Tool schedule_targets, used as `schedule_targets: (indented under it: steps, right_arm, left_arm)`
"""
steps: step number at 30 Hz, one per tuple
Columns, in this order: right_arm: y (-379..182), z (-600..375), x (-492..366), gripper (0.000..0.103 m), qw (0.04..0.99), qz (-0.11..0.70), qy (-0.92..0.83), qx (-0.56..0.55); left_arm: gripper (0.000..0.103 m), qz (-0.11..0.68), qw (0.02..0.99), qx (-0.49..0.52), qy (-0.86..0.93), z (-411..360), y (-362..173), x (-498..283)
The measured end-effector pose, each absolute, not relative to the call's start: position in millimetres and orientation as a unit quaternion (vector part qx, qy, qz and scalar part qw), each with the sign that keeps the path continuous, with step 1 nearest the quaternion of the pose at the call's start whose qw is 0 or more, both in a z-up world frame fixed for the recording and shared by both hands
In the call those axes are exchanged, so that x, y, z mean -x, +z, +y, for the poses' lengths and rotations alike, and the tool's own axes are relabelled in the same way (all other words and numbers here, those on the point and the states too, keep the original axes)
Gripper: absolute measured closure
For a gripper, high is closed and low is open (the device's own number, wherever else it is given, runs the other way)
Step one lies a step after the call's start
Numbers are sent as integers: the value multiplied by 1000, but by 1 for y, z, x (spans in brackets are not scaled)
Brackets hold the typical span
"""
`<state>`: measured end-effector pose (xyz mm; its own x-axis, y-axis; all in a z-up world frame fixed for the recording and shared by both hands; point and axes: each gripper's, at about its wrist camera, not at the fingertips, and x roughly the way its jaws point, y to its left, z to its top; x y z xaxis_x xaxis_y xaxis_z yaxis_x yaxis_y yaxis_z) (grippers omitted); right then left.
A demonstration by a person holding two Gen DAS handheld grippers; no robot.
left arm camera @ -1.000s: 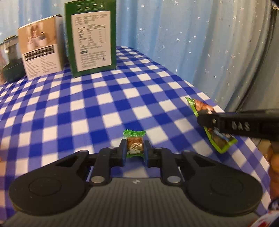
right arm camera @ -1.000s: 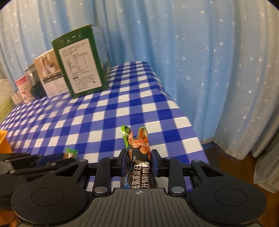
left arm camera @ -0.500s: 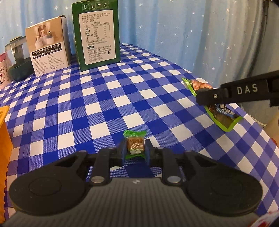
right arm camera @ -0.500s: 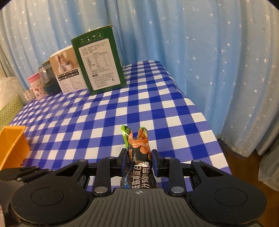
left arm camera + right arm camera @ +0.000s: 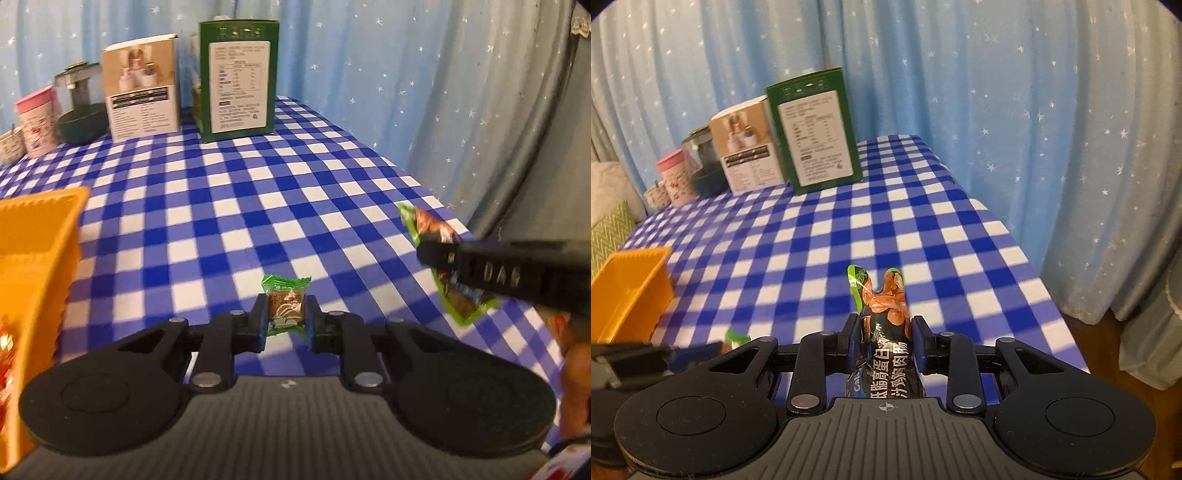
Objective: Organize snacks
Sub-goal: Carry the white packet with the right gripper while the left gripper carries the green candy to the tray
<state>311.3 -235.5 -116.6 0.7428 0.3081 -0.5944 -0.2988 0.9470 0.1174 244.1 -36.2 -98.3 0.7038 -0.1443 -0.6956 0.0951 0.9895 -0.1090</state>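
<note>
Candy [image 5: 285, 309] in green wrapper, brown centre, dark green-edged sausage pouch [image 5: 885, 325]

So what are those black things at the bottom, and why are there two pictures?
They are two hand-held grabbers, one in each of a person's hands. Each carries a small camera looking along its fingers, so each picture is one grabber's own view. The left claw pinches a small green candy. The right claw pinches a longer snack packet; from the left view you see that packet sideways. Below is a table with a blue checked cloth. At its far end stand a green box, a white box, a dark pot and a pink cup. On the left sits an orange bin.
</note>
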Motion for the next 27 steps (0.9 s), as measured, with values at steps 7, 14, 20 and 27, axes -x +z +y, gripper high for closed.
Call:
schedule_targets:
  steps: [7,14,20,27]
  right_arm:
    - [-109,-226,-244,73,932,329,153,-18]
    - [-91,-212,-189,73,929,329,171,-14]
    - [-77,-201,-156,73,928,323,186,-6]
    - [-70,-185,-132,73,926,317,202,4]
  left_arm:
    - [86,375,925,48,-50,-17,-66,-192]
    - [86,365,929,52,-38,-1,-43,-146]
    - [86,358,932,54,-26,15,-30,-111]
    - [86,354,933,60,-18,29,-20,-85]
